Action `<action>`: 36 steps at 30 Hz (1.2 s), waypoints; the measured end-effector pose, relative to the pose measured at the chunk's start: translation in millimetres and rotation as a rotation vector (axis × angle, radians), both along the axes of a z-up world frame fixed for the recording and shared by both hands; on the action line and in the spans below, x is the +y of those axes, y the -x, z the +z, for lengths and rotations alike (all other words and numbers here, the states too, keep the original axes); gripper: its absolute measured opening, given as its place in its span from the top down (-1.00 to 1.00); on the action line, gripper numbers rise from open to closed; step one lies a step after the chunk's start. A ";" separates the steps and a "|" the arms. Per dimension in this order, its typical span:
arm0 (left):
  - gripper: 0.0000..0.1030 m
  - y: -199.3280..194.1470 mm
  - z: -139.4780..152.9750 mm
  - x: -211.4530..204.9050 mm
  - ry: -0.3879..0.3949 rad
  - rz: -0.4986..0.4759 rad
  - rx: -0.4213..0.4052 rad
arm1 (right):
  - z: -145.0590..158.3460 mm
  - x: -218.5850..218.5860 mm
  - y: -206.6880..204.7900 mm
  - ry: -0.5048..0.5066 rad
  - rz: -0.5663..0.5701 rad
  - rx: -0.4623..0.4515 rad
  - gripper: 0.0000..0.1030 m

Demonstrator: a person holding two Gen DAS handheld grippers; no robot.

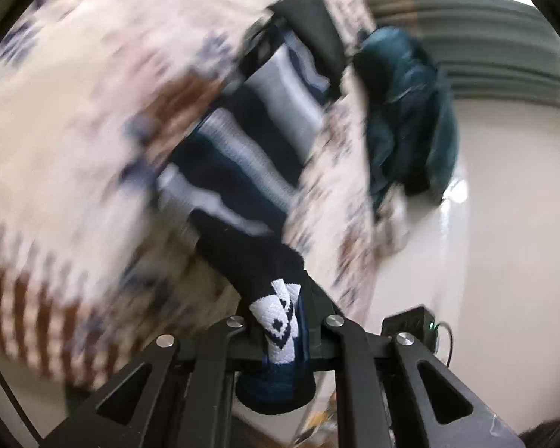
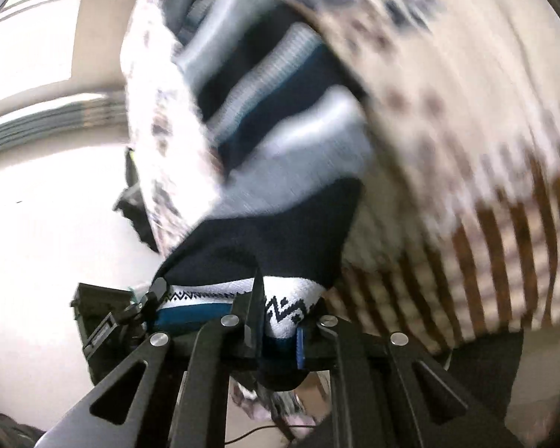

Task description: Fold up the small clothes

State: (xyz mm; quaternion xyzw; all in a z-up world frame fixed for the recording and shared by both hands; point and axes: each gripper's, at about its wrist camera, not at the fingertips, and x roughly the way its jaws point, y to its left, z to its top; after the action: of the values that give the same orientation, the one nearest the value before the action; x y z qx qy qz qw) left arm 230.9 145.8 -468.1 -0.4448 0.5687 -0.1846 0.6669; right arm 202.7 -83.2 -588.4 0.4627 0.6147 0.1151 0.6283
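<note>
Lifting the striped sock (image 1: 242,156) off the patterned cloth (image 1: 74,149) | left gripper (image 1: 280,321) and right gripper (image 2: 280,317) both clamped on its white-patterned cuff end (pictures blurred) | fold not yet made; folding and laying down remain, I judge.

The left gripper (image 1: 280,321) pinches the patterned end of a navy-and-grey striped sock (image 1: 242,156), which stretches away toward one o'clock over a blurred cream, flowery cloth (image 1: 67,142). A teal garment (image 1: 407,112) lies at two o'clock.
</note>
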 end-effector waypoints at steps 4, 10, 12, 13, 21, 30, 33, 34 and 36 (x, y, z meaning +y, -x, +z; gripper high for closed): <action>0.82 -85.2 8.8 -18.3 0.051 0.052 -0.083 | 43.6 -15.7 -84.0 0.038 -0.026 -0.143 0.77; 0.82 -211.3 -13.9 -41.2 0.028 0.102 -0.131 | 59.7 -62.0 -232.9 0.078 -0.042 -0.268 0.77; 0.82 -251.0 -28.5 -44.0 0.009 0.120 -0.125 | 52.3 -73.9 -269.7 0.096 -0.047 -0.274 0.77; 0.82 -268.6 -36.2 -45.6 0.004 0.129 -0.120 | 47.6 -81.7 -301.6 0.100 -0.040 -0.269 0.77; -0.32 -357.6 -114.3 -18.7 0.241 0.318 0.041 | -28.8 -98.3 -468.0 0.060 -0.033 -0.135 0.62; -0.32 -364.0 -88.7 -5.8 -0.132 0.175 -0.126 | -31.2 -115.8 -500.8 0.115 0.042 -0.210 -0.39; -0.32 -385.0 -101.5 -25.1 -0.317 0.007 -0.101 | -44.6 -113.6 -505.0 0.253 0.101 -0.170 -0.40; -0.32 -391.1 -109.6 -31.4 -0.351 -0.039 -0.078 | -52.6 -111.0 -508.9 0.268 0.118 -0.158 -0.40; -0.24 -402.1 -123.0 -44.0 -0.392 -0.113 -0.066 | -64.2 -106.0 -515.0 0.276 0.137 -0.141 -0.39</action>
State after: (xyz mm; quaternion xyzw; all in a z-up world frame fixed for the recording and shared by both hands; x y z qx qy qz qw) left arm 633.0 101.8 -591.0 -0.2676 0.5955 -0.1223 0.7475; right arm 717.7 -189.2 -652.6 0.3198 0.6093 0.1041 0.7181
